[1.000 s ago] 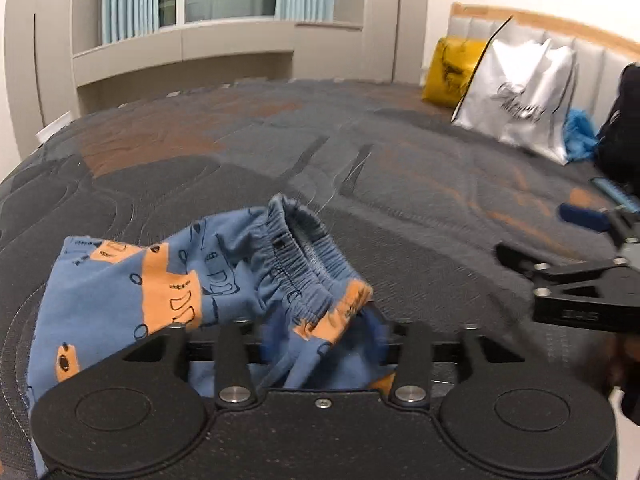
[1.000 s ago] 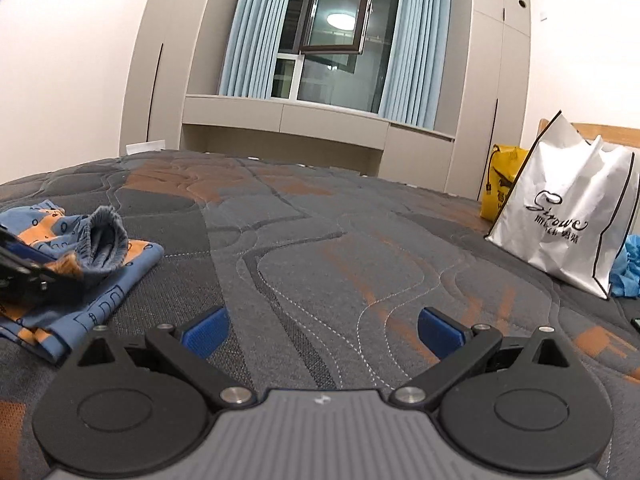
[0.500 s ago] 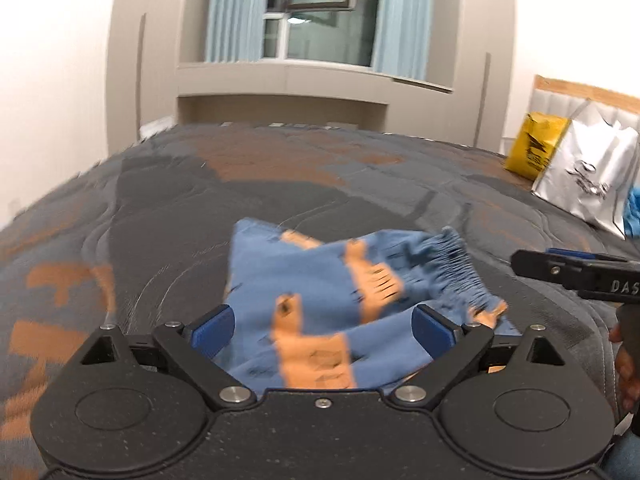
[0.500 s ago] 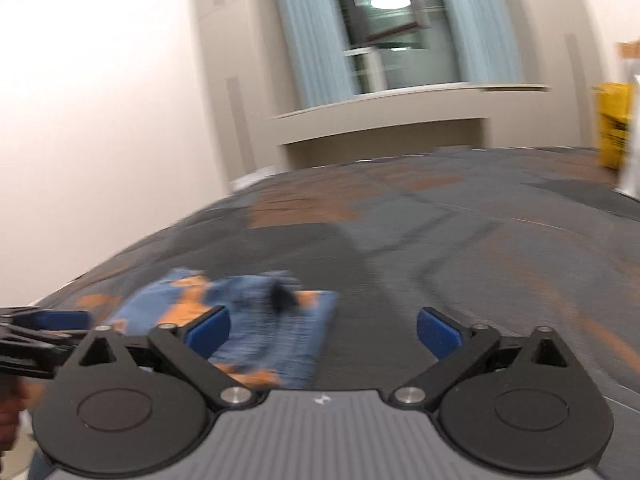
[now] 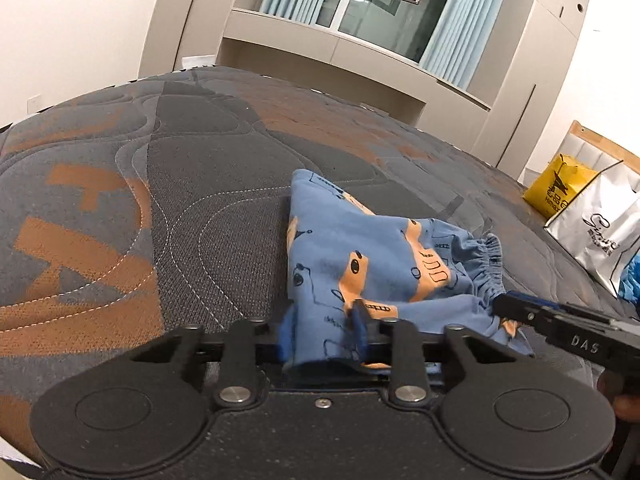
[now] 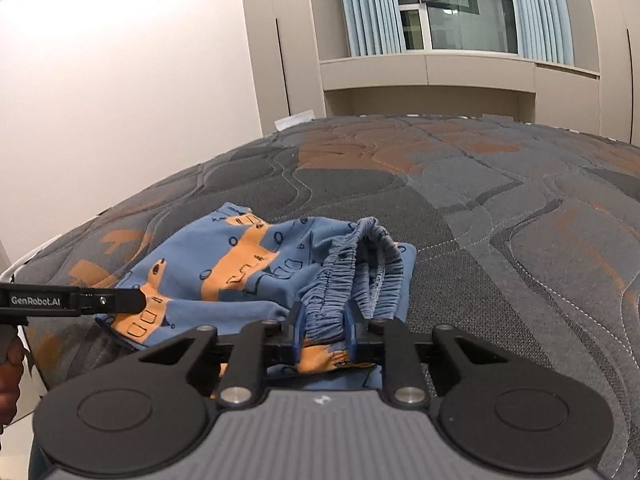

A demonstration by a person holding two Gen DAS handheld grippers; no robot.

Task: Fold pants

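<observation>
Small blue pants (image 5: 360, 252) with orange truck prints lie bunched on the bed near its front corner; they also show in the right wrist view (image 6: 256, 272). My left gripper (image 5: 322, 340) is shut on the near edge of the pants, at the leg end. My right gripper (image 6: 324, 332) is shut on the gathered elastic waistband (image 6: 360, 268). The right gripper's side shows at the right of the left wrist view (image 5: 560, 328). The left gripper's side shows at the left of the right wrist view (image 6: 72, 300).
The bed has a grey and orange quilted cover (image 5: 160, 200). A yellow bag (image 5: 560, 192) and a white bag (image 5: 604, 232) stand by the headboard at the far right. The bed's edge (image 6: 24, 264) and a wall are close on the left.
Both grippers were open half a second ago and have now shut on the pants, the left on the leg edge and the right on the waistband. Both moved closer to the cloth.
</observation>
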